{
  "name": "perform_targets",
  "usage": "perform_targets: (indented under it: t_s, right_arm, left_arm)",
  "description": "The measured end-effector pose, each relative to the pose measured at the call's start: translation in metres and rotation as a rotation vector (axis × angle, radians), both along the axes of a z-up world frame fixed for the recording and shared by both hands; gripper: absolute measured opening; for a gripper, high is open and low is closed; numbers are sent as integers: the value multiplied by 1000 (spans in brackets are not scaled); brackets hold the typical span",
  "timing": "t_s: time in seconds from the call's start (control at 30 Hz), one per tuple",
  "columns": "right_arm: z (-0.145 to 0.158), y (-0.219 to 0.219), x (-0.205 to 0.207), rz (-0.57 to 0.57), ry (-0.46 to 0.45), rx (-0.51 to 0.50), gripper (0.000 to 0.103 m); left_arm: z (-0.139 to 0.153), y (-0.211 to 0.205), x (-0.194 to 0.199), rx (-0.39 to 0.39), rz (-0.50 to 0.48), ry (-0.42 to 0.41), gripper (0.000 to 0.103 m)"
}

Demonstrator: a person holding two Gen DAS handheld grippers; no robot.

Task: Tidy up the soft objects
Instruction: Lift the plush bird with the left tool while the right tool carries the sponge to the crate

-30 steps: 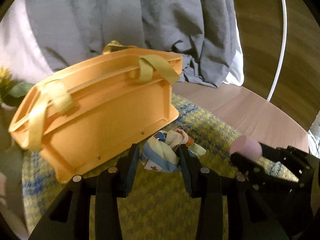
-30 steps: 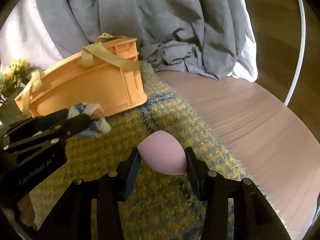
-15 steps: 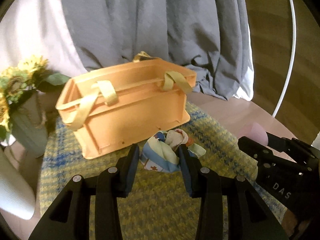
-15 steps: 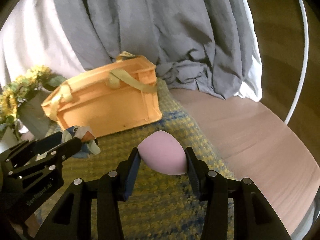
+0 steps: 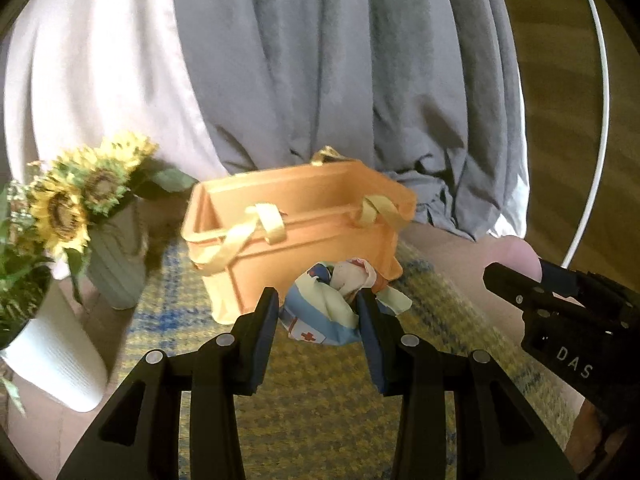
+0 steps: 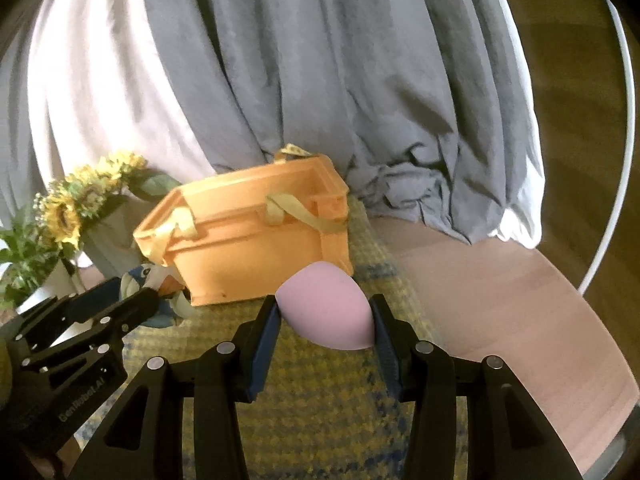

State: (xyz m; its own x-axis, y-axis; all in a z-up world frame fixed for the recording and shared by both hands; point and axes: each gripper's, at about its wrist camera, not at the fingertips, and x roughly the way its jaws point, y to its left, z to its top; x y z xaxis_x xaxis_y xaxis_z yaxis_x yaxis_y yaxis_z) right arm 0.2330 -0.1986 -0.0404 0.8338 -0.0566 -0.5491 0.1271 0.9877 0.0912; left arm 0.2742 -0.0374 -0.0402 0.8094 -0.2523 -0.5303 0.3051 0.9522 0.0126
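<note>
The left gripper (image 5: 318,312) is closed on a bunched cloth bundle in blue, cream and white with a small red cross mark (image 5: 334,306); both pads press its sides and the bundle is held clear of the surface. The right gripper (image 6: 326,320) is clamped on a pink egg-shaped foam sponge (image 6: 326,310), pads against its two flanks, narrow end pointing lower right. In the left wrist view the right gripper's tip appears at the right edge, with the sponge only partly visible behind it.

Beyond both grippers stands an orange plastic crate with pale yellow strap handles (image 5: 296,220), upright on a yellow and blue woven mat (image 5: 320,400). The mat lies on a pinkish-brown round table (image 6: 500,300). To the crate's left are artificial sunflowers (image 5: 68,200) in what seems to be a ribbed grey-green vase (image 5: 116,256); blur limits detail there. Grey draped fabric (image 6: 320,80) hangs behind.
</note>
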Motion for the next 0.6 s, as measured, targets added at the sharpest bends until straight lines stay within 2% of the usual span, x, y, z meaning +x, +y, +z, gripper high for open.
perform_targets:
  t_s: [0.33,0.6]
  right_arm:
    - [23,7,10,91,-74,6,46]
    - [42,9,27,117,-137,18,46]
  left_arm:
    - [30,11,-10,-25,80,-71,39]
    - [49,14,2,-49,101,-124,39]
